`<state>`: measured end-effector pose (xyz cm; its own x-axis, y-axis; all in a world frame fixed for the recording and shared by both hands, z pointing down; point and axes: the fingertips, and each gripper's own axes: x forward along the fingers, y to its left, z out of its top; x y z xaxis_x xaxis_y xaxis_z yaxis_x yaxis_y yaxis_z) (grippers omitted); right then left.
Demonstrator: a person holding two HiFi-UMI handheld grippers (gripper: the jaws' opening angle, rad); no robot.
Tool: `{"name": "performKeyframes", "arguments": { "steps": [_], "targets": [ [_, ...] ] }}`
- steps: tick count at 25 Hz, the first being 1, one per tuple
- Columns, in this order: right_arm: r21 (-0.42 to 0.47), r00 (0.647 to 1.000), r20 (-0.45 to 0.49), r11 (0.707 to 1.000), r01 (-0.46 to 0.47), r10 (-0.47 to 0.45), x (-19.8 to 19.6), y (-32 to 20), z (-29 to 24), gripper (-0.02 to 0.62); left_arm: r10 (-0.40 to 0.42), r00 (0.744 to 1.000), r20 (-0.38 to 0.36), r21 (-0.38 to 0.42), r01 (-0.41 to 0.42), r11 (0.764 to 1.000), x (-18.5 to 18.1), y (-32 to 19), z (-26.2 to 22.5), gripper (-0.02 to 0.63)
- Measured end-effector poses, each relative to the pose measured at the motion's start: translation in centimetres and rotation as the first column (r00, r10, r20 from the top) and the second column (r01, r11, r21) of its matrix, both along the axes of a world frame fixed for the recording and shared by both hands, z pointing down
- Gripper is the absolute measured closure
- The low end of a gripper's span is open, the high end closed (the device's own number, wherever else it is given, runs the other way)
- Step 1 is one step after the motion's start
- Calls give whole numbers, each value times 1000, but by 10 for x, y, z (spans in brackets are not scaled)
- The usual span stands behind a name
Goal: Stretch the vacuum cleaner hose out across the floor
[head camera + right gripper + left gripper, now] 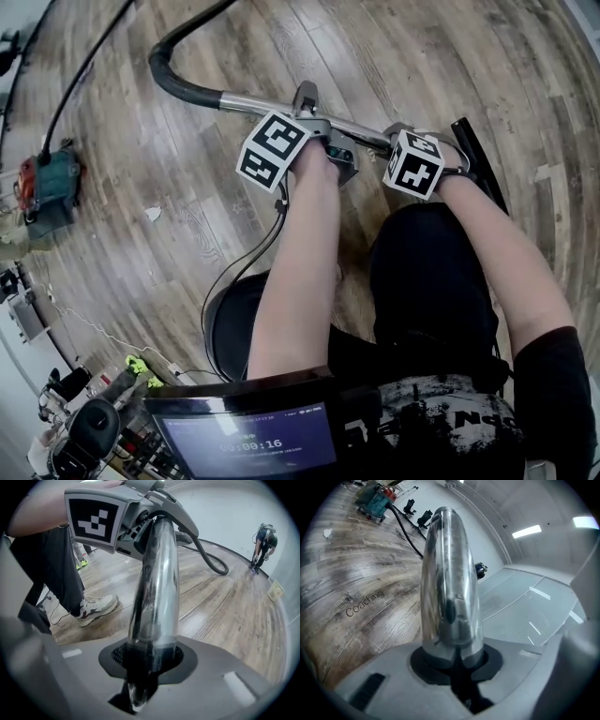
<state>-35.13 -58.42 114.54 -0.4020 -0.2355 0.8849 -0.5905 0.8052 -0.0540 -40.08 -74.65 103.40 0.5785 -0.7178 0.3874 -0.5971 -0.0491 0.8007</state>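
**Inspector:** Start with the largest item.

**Assistant:** Wooden plank floor [450, 56], worn and pale in patches. A teal and red vacuum cleaner [49, 192] stands on it at the far left of the head view, well apart from both grippers.

**Inspector:** The hose?

**Assistant:** The black hose [173, 75] joins the bent end of a metal tube [253, 103]. It curves up past the top edge of the head view. In the left gripper view it runs on over the floor to the cleaner. It lies beyond the grippers; neither one touches it.

**Inspector:** State of the grippers.

**Assistant:** Left gripper [452, 656]: jaws clamped on the metal tube, on the side nearer the hose. Right gripper [149, 656]: jaws closed round the same tube, further from the hose. The two sit near each other along the tube. In the right gripper view the left gripper is seen gripping the tube just ahead, with the hose curving away behind it.

**Inspector:** Minor items?

**Assistant:** A shoe [96, 607] planted on the floor beside the tube. One small white scrap [153, 214] lies between the cleaner and the left gripper.
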Motion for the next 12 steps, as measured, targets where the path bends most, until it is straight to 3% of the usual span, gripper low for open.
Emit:
{"name": "performKeyframes", "arguments": {
  "steps": [5,12],
  "targets": [
    [-30,1000,-21,1000,-3,3,0,-7,-44,488,1,1000,-22,-29,-2,1000,-1,-9,-38,554],
    [-161,999,6,986,-38,39,-12,37,-206,486,31,998,-56,-126,-37,991,-3,18,-178,552]
  ]
}}
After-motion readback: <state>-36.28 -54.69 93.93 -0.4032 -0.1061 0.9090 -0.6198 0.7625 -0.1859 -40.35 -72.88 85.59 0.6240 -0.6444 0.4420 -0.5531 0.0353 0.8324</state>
